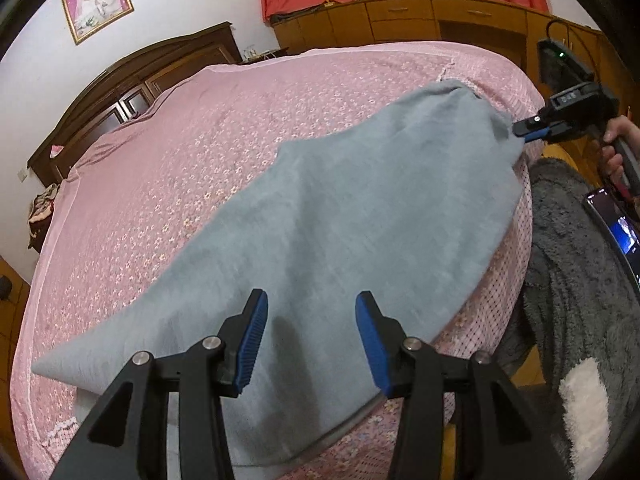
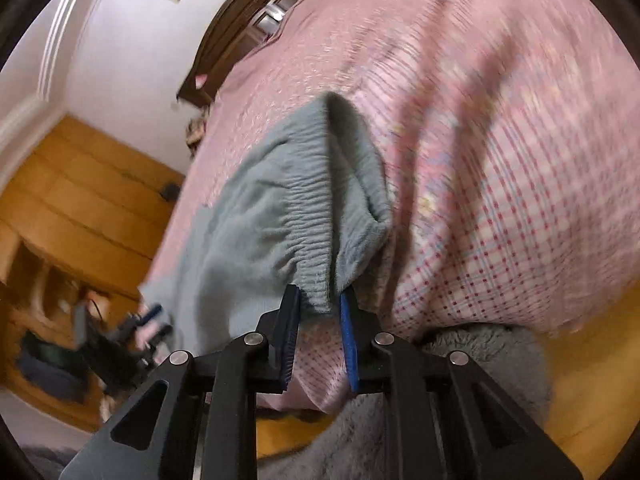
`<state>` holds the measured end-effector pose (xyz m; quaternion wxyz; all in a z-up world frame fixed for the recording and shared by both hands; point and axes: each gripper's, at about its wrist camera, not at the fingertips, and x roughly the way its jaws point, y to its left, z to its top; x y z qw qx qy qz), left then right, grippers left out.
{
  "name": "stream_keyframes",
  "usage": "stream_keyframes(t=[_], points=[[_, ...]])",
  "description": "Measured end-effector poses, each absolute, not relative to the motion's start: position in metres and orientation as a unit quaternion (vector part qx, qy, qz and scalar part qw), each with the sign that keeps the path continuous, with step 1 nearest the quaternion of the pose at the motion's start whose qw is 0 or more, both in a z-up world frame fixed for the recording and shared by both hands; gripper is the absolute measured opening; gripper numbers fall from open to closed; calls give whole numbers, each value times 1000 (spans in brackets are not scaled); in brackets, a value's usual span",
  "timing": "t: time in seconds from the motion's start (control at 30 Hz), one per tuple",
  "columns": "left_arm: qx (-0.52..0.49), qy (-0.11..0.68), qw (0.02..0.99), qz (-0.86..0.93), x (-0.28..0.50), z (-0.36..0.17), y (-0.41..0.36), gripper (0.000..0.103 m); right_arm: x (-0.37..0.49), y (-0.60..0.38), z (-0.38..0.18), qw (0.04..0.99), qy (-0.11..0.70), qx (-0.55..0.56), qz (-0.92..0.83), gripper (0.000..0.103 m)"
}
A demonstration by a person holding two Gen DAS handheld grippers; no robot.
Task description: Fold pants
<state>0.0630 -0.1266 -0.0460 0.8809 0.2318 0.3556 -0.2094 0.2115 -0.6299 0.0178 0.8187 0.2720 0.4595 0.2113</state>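
Note:
Grey-blue fleece pants (image 1: 340, 216) lie along the near edge of a pink floral bed (image 1: 200, 140), legs tapering to the left. My left gripper (image 1: 310, 308) is open just above the leg part, holding nothing. My right gripper (image 2: 320, 300) is shut on the elastic waistband (image 2: 308, 216) of the pants and lifts that end slightly; it shows in the left wrist view (image 1: 524, 130) at the right end of the pants. The left gripper shows blurred in the right wrist view (image 2: 152, 320).
The person's grey fleece clothing (image 1: 580, 280) is by the bed's right edge. A phone (image 1: 616, 224) lies at the far right. A dark wooden headboard (image 1: 120, 92) and orange cabinets (image 1: 400, 20) stand behind the bed. Wooden floor (image 2: 580, 360) lies below the bed edge.

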Motion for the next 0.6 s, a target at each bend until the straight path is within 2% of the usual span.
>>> stream_keyframes(t=[0.2, 0.33, 0.5, 0.6], points=[[229, 363, 880, -205, 68, -54, -121, 48, 223, -593, 64, 840, 500, 121, 174, 20], [239, 364, 877, -203, 68, -61, -121, 48, 228, -571, 73, 831, 536, 35, 147, 21], [229, 366, 879, -204, 71, -69, -119, 48, 228, -570, 58, 812, 564, 78, 130, 21], [222, 364, 880, -208, 72, -70, -115, 48, 219, -590, 54, 793, 574, 160, 127, 22]])
